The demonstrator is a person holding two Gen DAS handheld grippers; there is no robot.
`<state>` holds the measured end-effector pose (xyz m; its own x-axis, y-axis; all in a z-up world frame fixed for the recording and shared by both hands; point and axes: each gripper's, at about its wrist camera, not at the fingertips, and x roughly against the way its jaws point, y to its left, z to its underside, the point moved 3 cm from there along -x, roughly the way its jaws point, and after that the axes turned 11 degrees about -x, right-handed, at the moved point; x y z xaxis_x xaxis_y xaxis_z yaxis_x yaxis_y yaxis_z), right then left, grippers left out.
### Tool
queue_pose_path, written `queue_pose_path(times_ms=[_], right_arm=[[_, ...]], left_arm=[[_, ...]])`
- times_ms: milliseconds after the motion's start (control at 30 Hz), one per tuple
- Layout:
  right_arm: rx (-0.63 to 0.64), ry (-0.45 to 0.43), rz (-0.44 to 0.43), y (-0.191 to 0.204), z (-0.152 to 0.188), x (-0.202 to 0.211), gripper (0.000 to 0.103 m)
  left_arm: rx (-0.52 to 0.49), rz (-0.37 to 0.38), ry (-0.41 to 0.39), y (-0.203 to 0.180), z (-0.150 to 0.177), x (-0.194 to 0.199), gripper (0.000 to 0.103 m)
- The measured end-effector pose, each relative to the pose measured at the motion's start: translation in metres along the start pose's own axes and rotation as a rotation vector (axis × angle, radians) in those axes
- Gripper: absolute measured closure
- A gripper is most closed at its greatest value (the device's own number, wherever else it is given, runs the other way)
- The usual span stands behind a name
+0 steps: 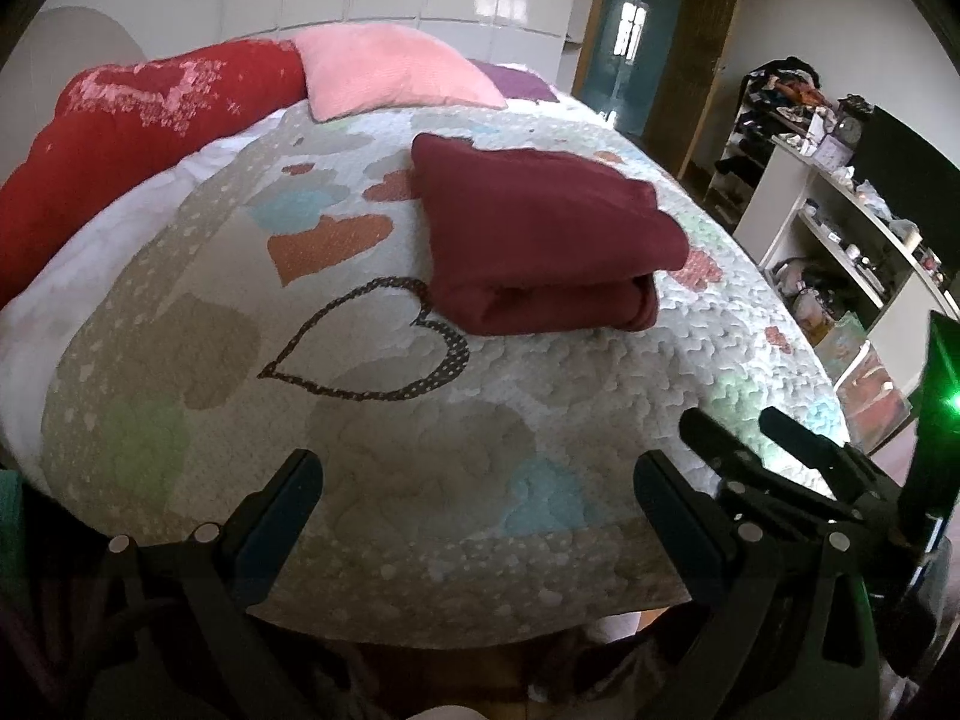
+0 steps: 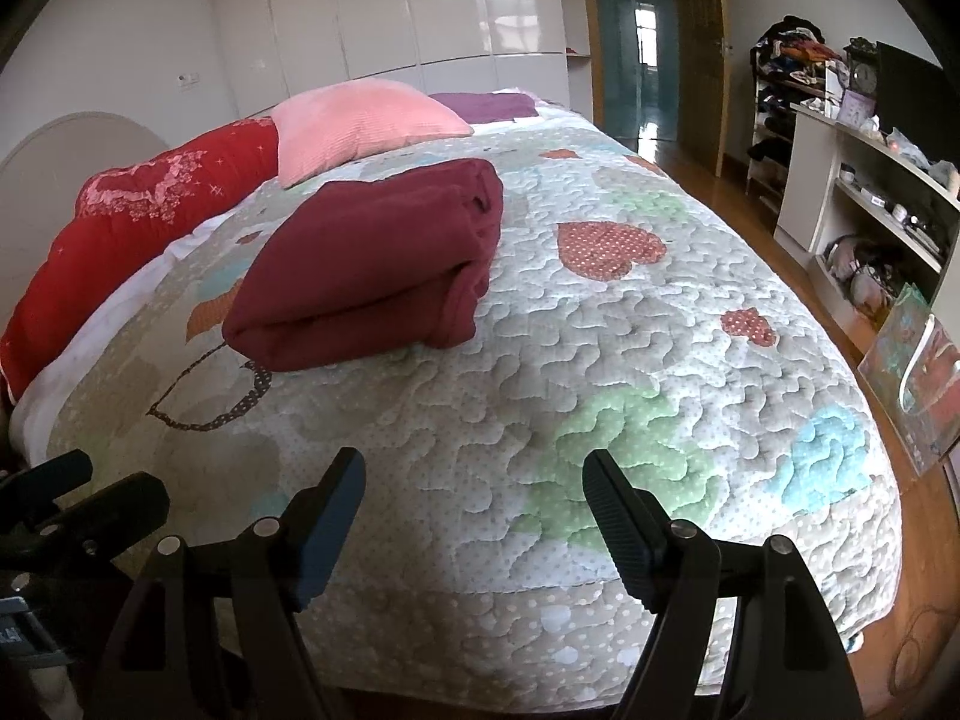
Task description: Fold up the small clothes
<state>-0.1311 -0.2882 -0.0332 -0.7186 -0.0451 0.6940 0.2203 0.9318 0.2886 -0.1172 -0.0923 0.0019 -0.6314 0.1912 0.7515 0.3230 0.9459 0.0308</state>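
Here, the left gripper (image 1: 480, 516) was angled downward over the near edge of the quilted bedspread (image 1: 372, 480), its jaws spread wide with nothing between them. Beyond it, the folded maroon garment (image 1: 540, 240) lay flat on the quilt, partly covering a dotted heart outline (image 1: 366, 354), well apart from both grippers. A red pillow (image 1: 120, 138) and a pink cushion (image 1: 390, 72) sat at the head of the bed. To the right, the right gripper (image 2: 474, 510) was pitched down at a similar angle, just beside the left gripper, its jaws also parted and empty above the quilt. Shelves (image 2: 870, 204) stood along the right wall.
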Motion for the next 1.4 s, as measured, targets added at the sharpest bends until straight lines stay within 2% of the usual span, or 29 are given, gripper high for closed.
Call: queue_pose_path(times_ms=[1400], right_arm=[[-0.004,0.017,0.006,0.0026,0.0039,-0.0022,0.022]], left_arm=[[0.008,0.001,0.031,0.0046,0.0026,-0.0076,0.000]])
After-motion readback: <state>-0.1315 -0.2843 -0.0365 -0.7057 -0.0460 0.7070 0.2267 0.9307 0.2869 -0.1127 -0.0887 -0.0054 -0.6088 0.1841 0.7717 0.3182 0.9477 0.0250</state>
